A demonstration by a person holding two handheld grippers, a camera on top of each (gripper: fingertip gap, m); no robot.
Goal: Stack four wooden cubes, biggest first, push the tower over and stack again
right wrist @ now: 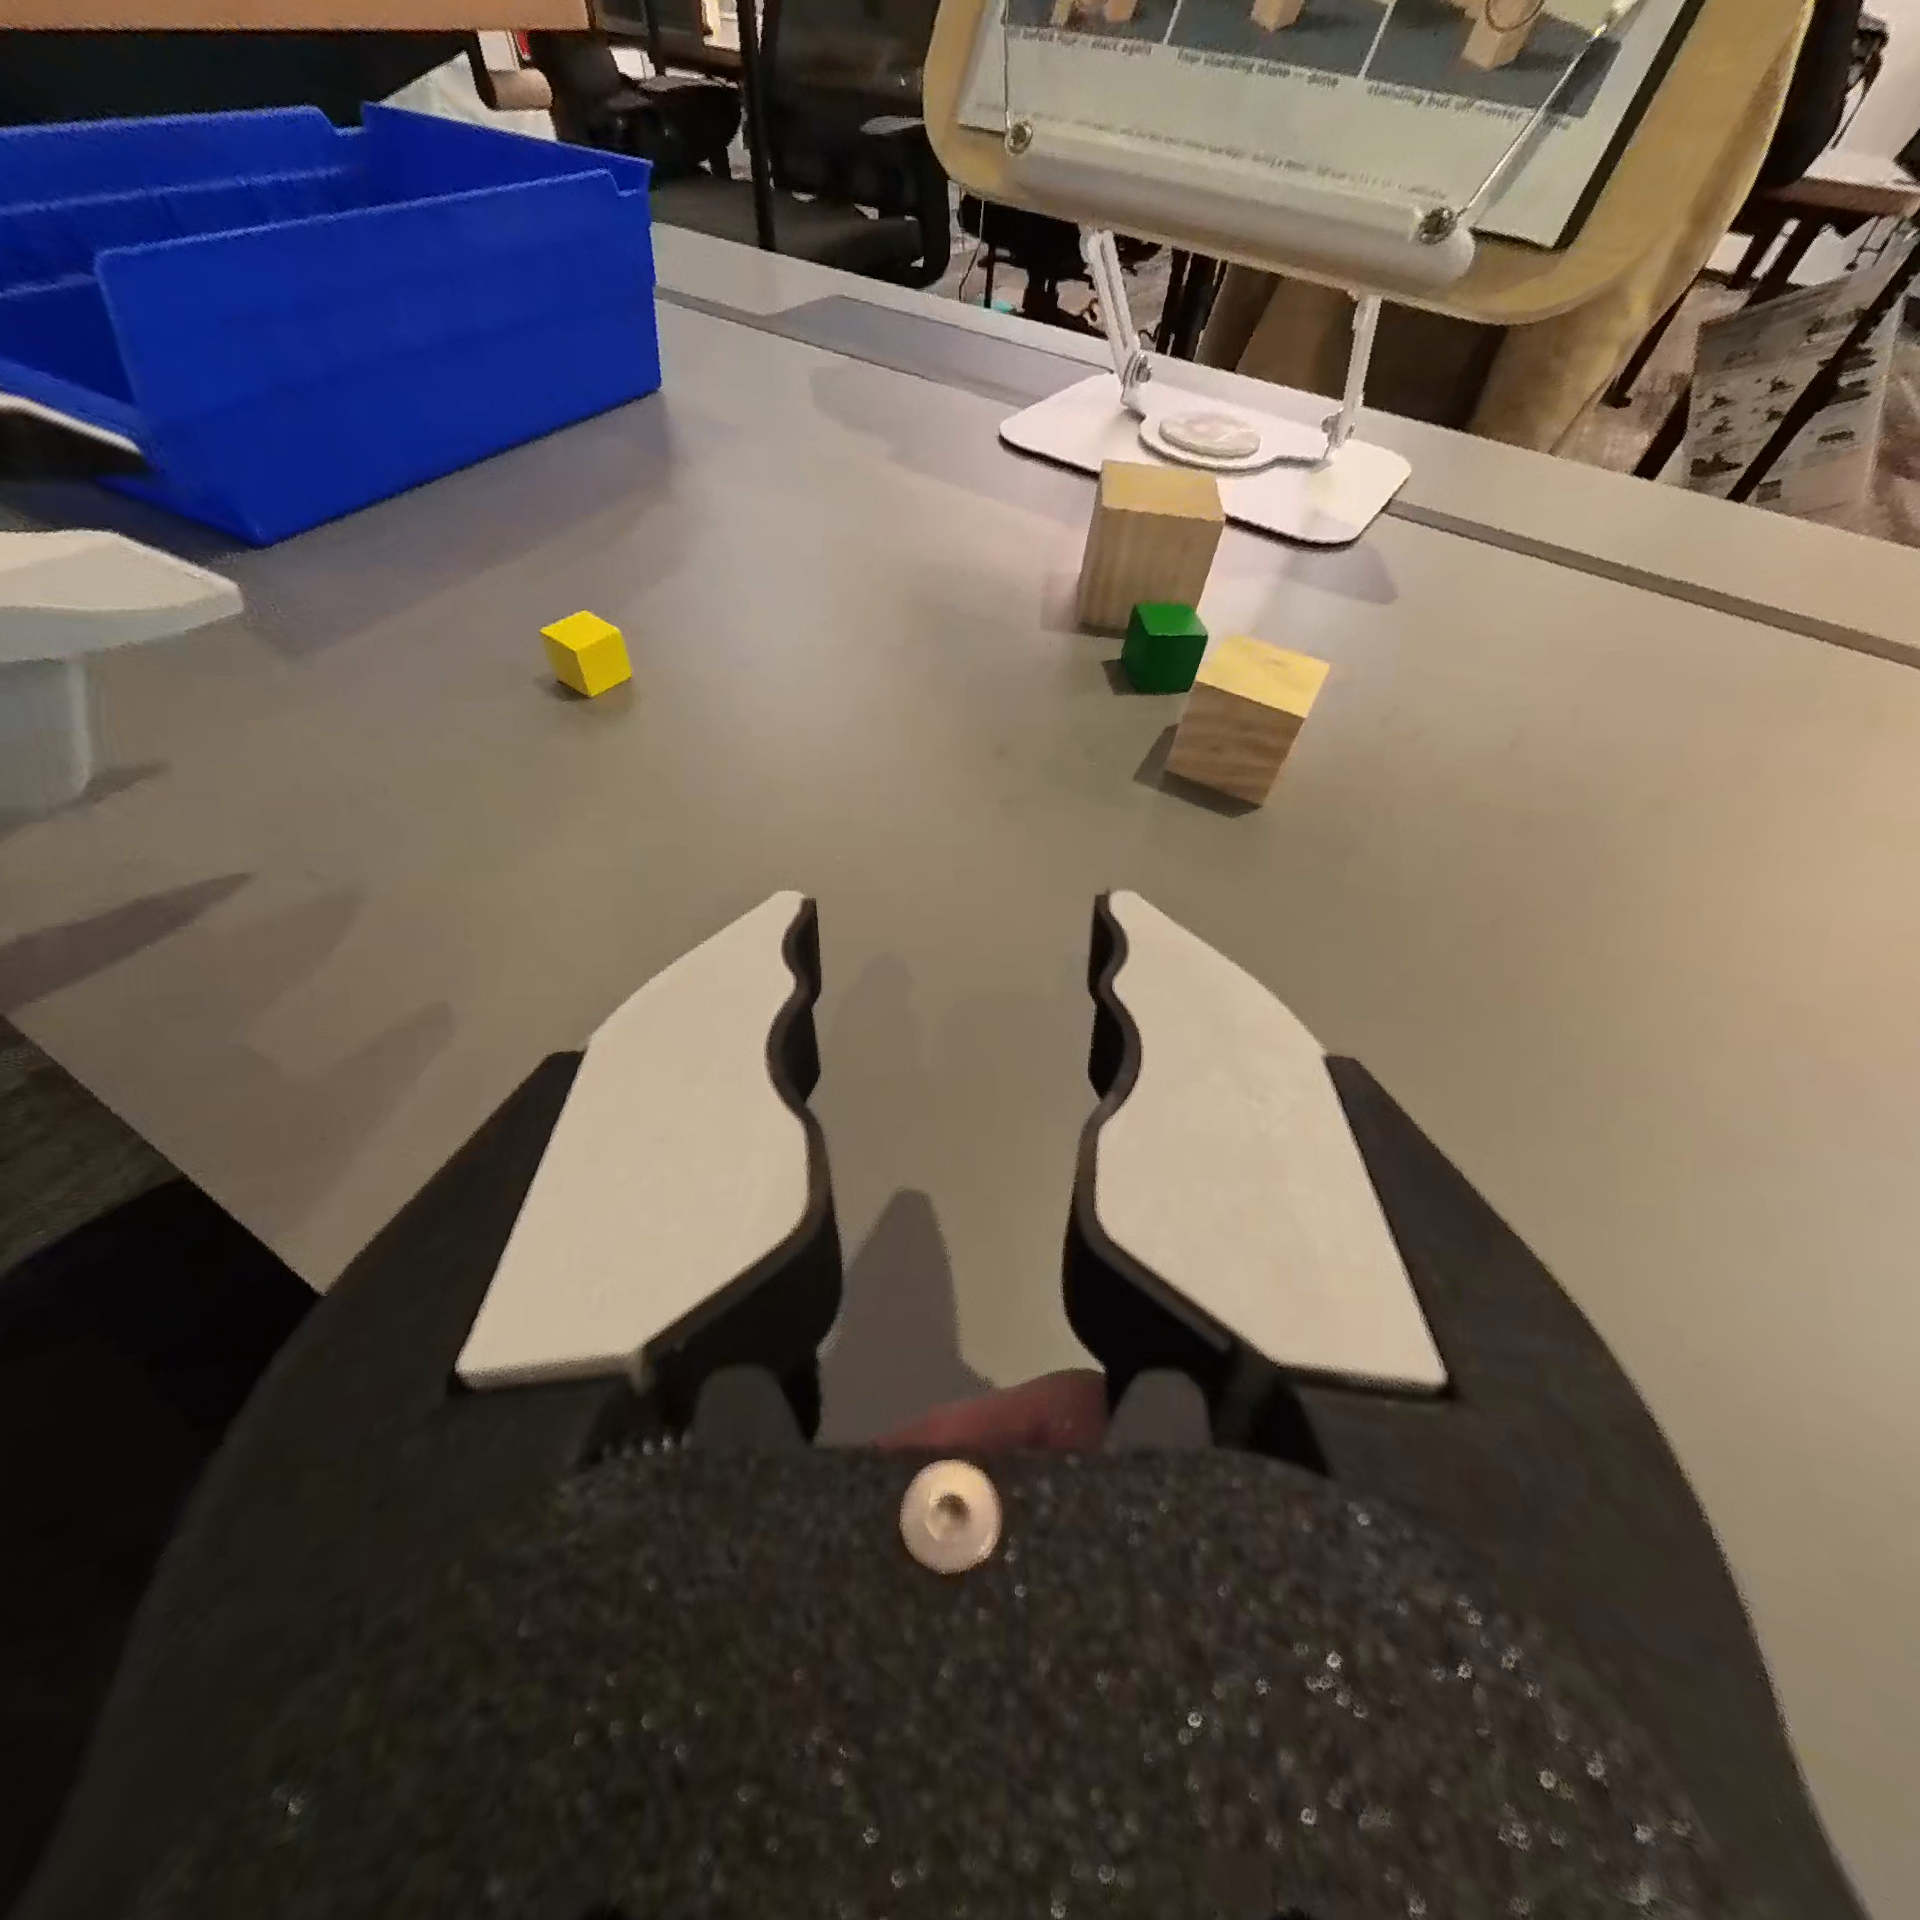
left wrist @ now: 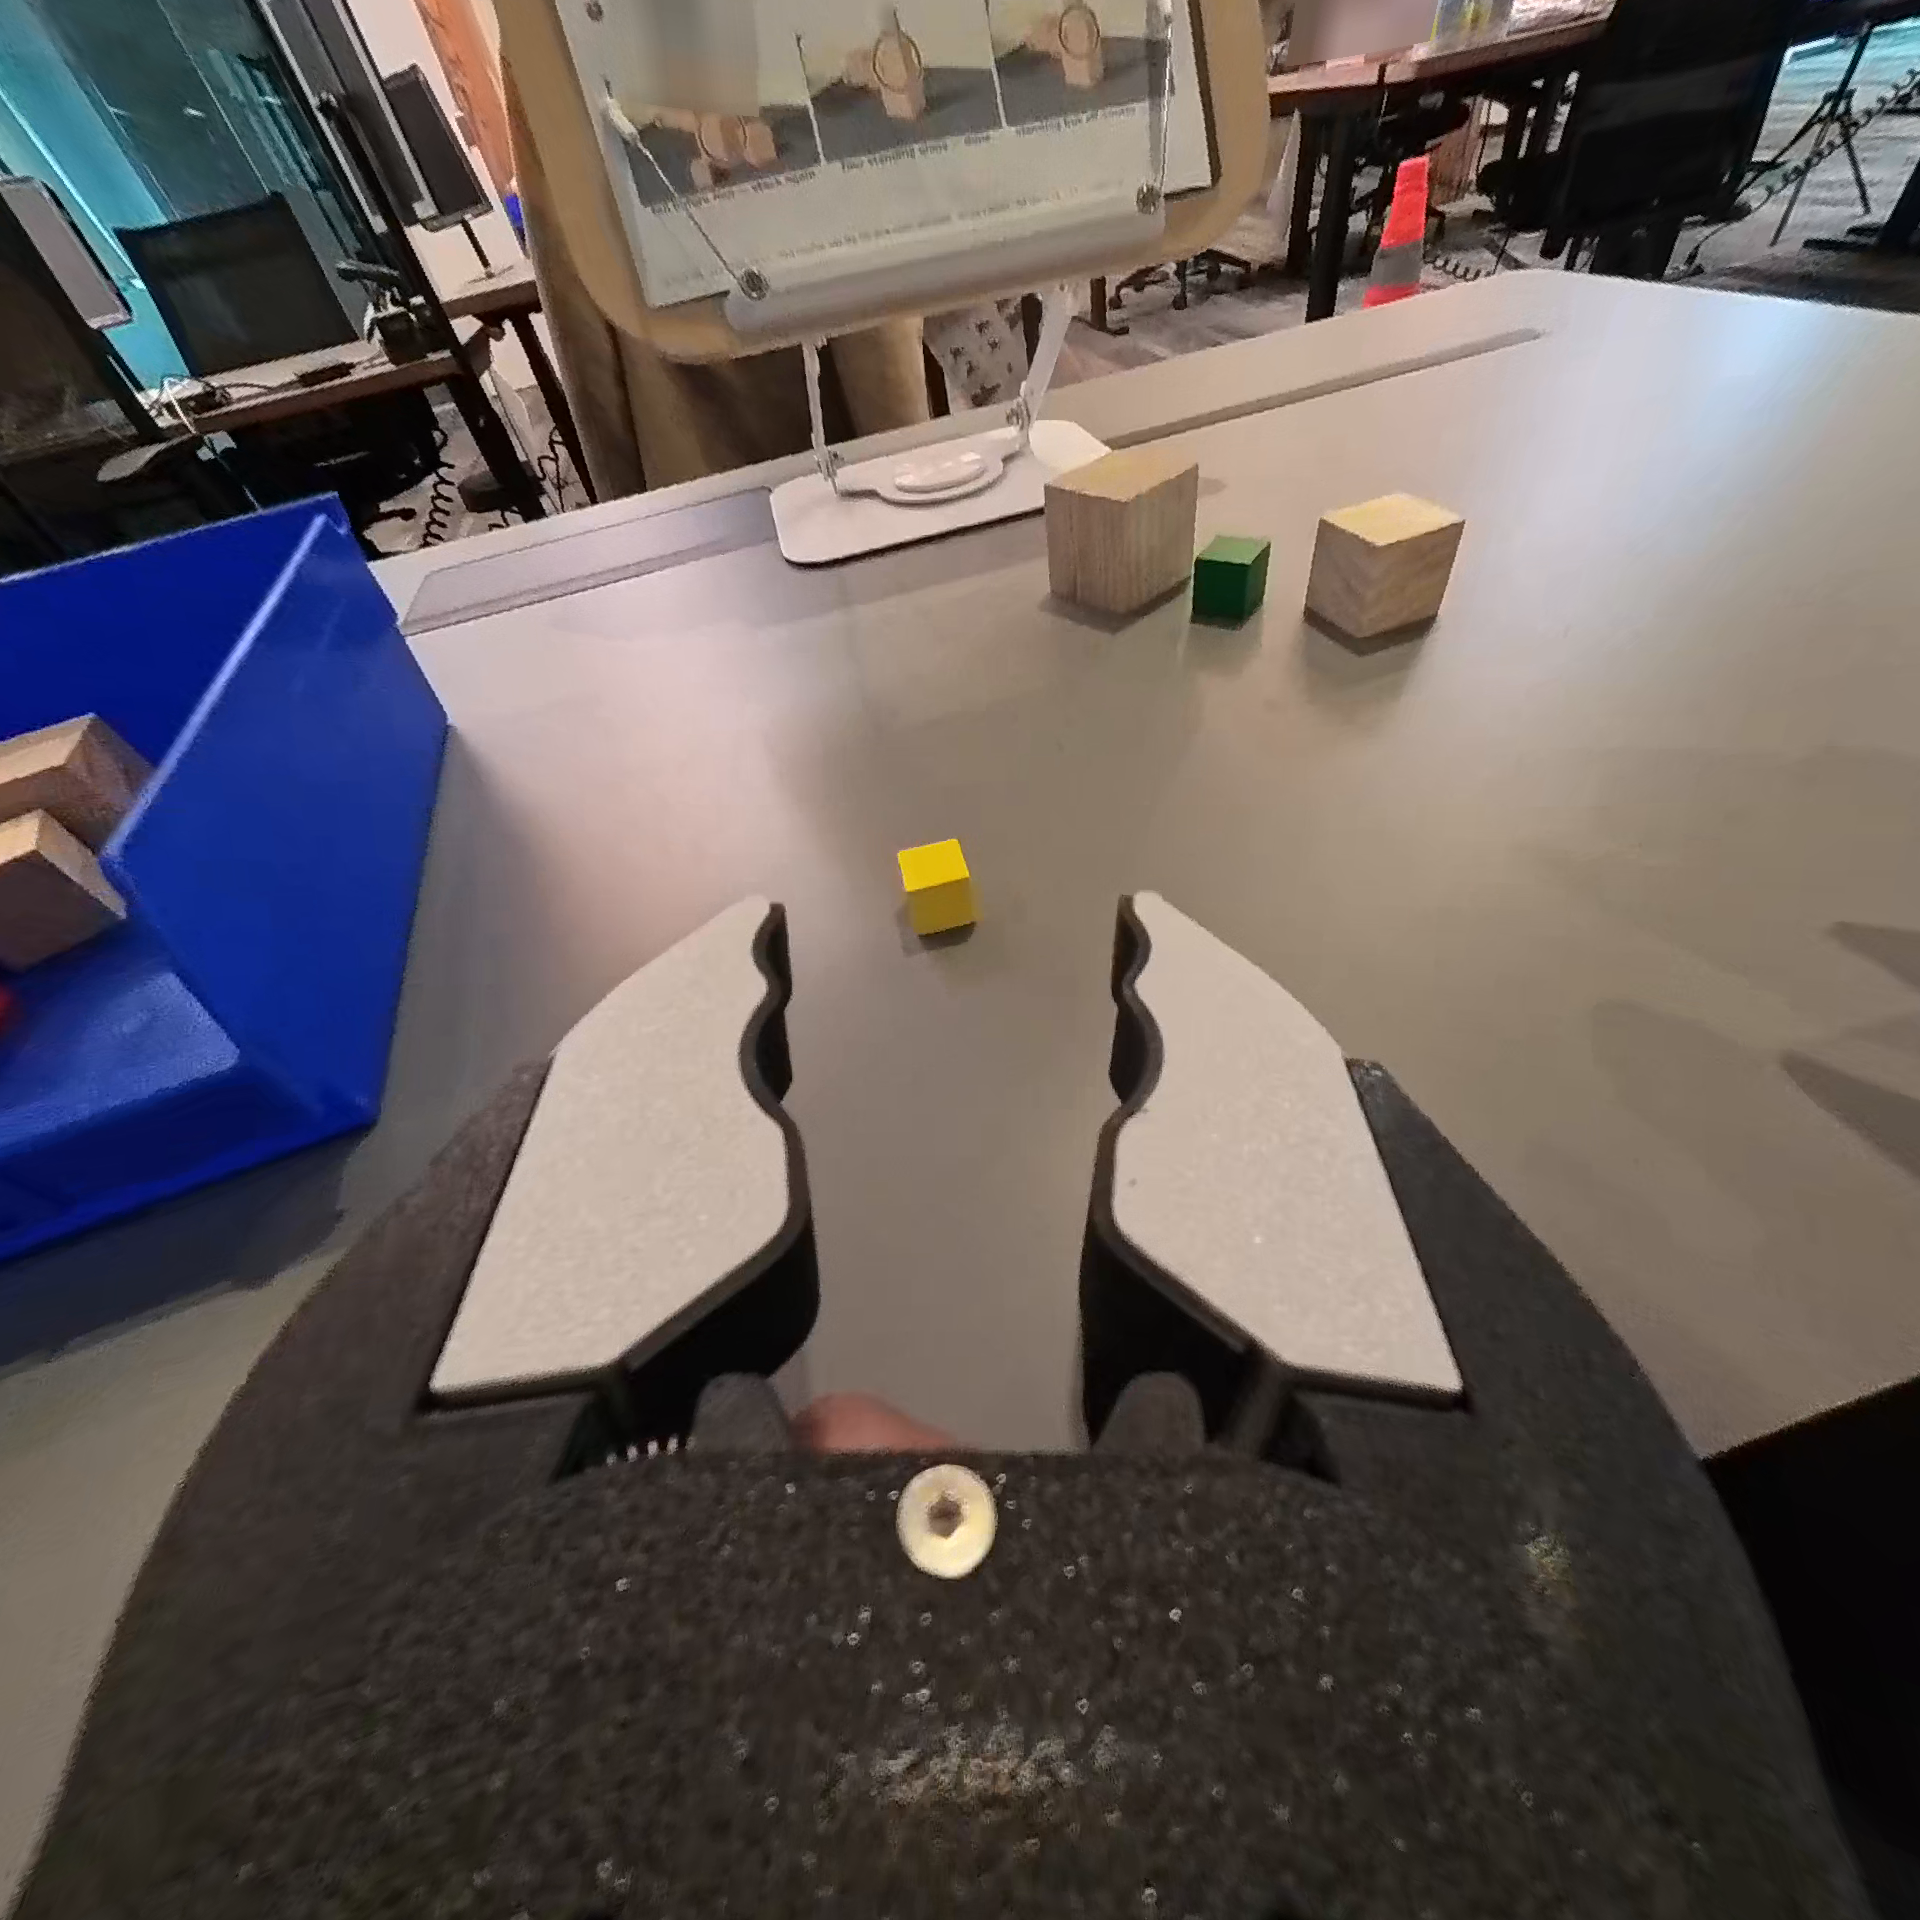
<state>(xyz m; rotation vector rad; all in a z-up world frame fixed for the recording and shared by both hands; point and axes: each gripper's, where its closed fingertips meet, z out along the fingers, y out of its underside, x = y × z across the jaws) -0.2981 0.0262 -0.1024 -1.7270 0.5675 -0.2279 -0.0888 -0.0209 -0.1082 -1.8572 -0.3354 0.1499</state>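
Four cubes lie apart on the grey table (left wrist: 1455,883). The biggest plain wooden cube (left wrist: 1120,532) stands at the back, a small green cube (left wrist: 1230,579) just right of it, then a middle-sized wooden cube (left wrist: 1382,564). A small yellow cube (left wrist: 936,885) sits alone, just ahead of my open, empty left gripper (left wrist: 948,914). In the right wrist view the big cube (right wrist: 1148,545), green cube (right wrist: 1163,646), middle cube (right wrist: 1245,719) and yellow cube (right wrist: 587,652) lie well ahead of my open, empty right gripper (right wrist: 954,914). The left gripper's fingers (right wrist: 94,592) show at the left edge.
A blue bin (left wrist: 260,831) holding more wooden blocks (left wrist: 52,831) stands at the left; it also shows in the right wrist view (right wrist: 364,312). A white stand (left wrist: 904,499) with a picture sheet sits at the table's back edge. Chairs and desks lie beyond. My right tips are roughly 15 centimeters from the middle-sized wooden cube (left wrist: 1382,564).
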